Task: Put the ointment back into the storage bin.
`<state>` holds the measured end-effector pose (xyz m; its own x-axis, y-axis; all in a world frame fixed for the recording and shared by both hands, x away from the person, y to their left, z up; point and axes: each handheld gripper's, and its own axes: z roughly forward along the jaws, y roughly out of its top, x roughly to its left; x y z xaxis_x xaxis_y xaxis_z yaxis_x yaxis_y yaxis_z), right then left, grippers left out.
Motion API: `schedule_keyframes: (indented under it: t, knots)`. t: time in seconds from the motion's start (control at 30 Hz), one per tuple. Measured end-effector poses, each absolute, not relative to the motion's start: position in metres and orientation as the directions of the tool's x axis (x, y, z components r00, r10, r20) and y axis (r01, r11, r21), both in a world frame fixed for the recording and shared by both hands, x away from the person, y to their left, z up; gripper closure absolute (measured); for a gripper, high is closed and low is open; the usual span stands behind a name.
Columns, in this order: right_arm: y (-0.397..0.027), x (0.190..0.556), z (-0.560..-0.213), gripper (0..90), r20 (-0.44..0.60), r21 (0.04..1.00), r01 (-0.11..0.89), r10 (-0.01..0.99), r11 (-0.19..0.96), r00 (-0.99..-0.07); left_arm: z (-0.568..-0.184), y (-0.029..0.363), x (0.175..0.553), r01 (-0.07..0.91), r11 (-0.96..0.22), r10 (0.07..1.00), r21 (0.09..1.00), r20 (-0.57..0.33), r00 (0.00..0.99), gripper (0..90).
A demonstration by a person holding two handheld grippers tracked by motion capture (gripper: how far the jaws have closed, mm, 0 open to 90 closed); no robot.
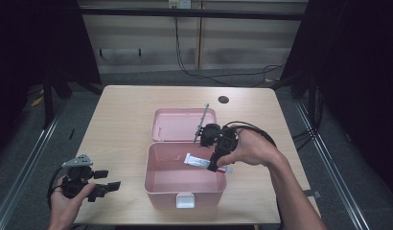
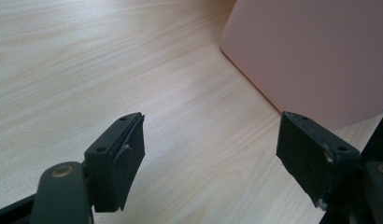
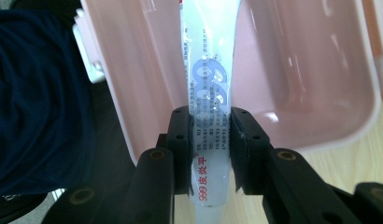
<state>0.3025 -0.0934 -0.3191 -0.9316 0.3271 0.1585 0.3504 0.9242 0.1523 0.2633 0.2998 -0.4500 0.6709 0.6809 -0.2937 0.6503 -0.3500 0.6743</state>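
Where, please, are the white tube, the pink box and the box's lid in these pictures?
white tube point(image 3: 209, 79): right gripper view, on its printed middle, above the jaws.
pink box point(image 1: 184, 196): high view, on its front wall by the latch.
lid point(image 1: 178, 125): high view, on its bare inner face.

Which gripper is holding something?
The right gripper, shut on the white ointment tube over the open pink box. The left gripper stands open over bare table.

The white, soft plastic ointment tube carries a large pale blue "999" across its middle. Near its lower end, red print reads "999皮炎平". Between the 2 run lines of small dark Chinese print, too fine to read.
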Motion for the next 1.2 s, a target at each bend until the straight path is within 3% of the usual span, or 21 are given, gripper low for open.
schedule_keyframes:
  t: [1.2]
  knots:
    - [-0.026,0.303,-0.385,71.3,0.246,0.075,0.224,0.2,0.972,-0.949,-0.45,0.299,0.263,0.649,-0.357,0.676,0.671,-0.293,0.676,23.5]
